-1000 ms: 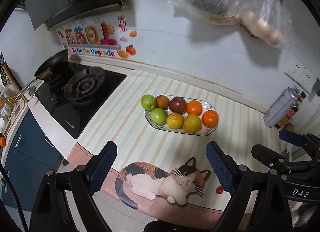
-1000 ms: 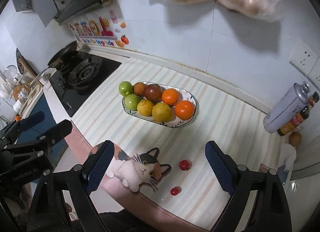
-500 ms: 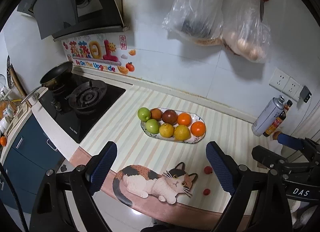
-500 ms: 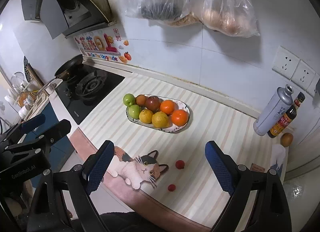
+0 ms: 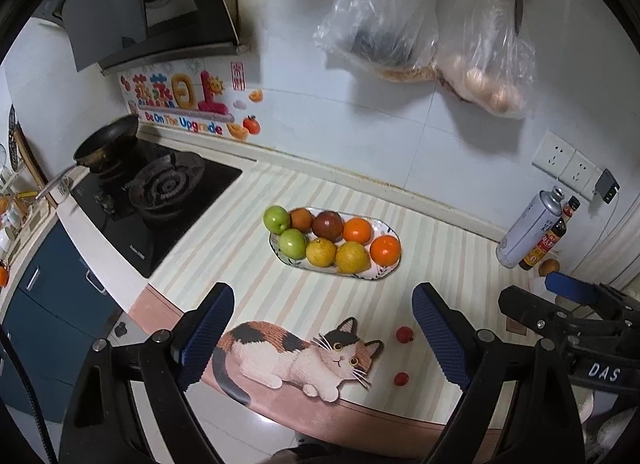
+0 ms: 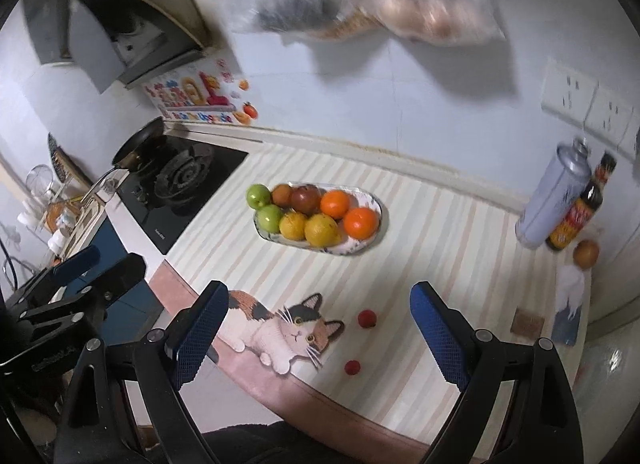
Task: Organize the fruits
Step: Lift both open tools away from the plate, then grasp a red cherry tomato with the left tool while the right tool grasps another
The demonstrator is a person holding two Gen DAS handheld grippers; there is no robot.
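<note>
An oval plate point(image 5: 385, 273) point(image 6: 374, 238) on the striped counter holds two green apples point(image 5: 276, 219), dark red fruits point(image 5: 327, 225), yellow citrus point(image 5: 352, 257) and oranges point(image 5: 385, 250). Two small red fruits point(image 5: 404, 334) point(image 6: 367, 319) lie loose on the counter near the front edge, beside a cat picture. My left gripper point(image 5: 320, 338) is open and empty, held high above the counter's front edge. My right gripper point(image 6: 316, 334) is open and empty too, at a similar height. Each gripper shows at the edge of the other's view.
A gas stove point(image 5: 160, 192) with a pan point(image 5: 106, 142) is at the left. A spray can point(image 5: 528, 228), a sauce bottle point(image 5: 550, 238) and a brown round fruit point(image 6: 586, 253) stand at the right by the wall. Plastic bags point(image 5: 432, 44) and scissors hang above.
Both grippers have pulled up and back from the counter, so the plate looks smaller. Both stay open and empty. The right wrist view is now blurred by motion.
</note>
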